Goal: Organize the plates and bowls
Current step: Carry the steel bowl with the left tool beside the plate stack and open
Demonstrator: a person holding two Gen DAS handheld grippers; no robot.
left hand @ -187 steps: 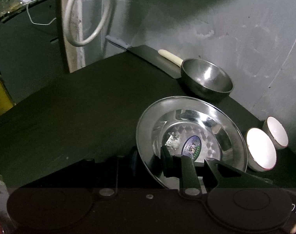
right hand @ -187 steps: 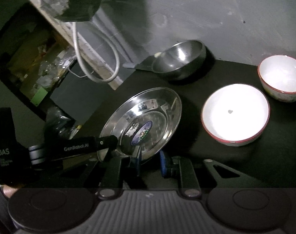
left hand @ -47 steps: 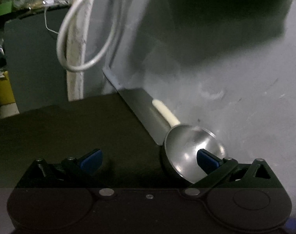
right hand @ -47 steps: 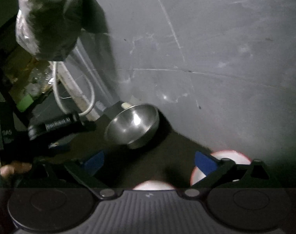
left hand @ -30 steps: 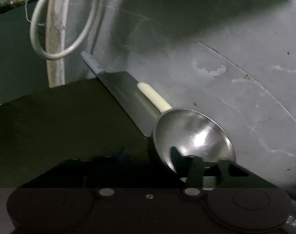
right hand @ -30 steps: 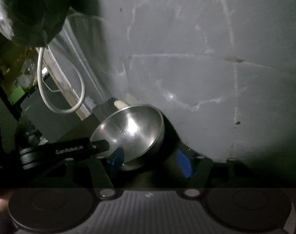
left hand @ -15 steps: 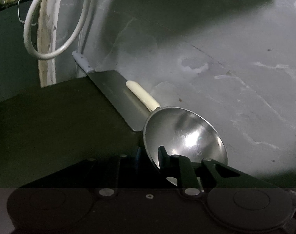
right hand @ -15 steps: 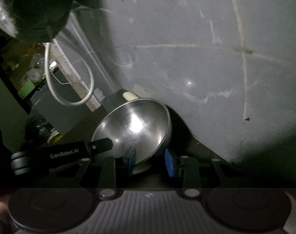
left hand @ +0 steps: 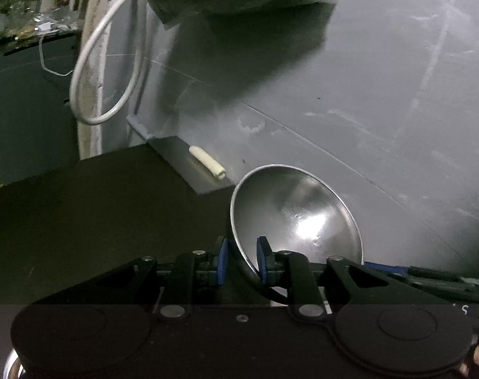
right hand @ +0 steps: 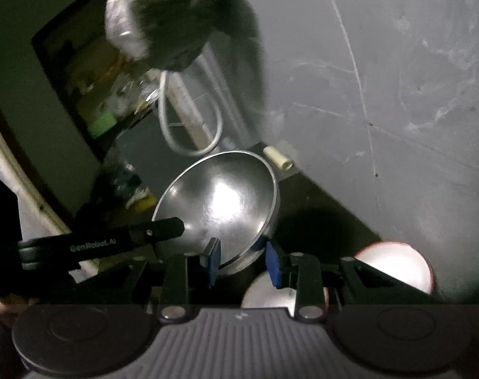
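Steel, round and shiny, the metal bowl is tilting above the dark tabletop near the grey wall, and you are pinching its rim from two sides. Your left gripper and right gripper are both clamping it, with two white red-rimmed bowls sitting below.

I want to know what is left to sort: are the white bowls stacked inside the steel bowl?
No: in the right wrist view the steel bowl is empty and shiny inside, while two white bowls sit apart on the dark table.
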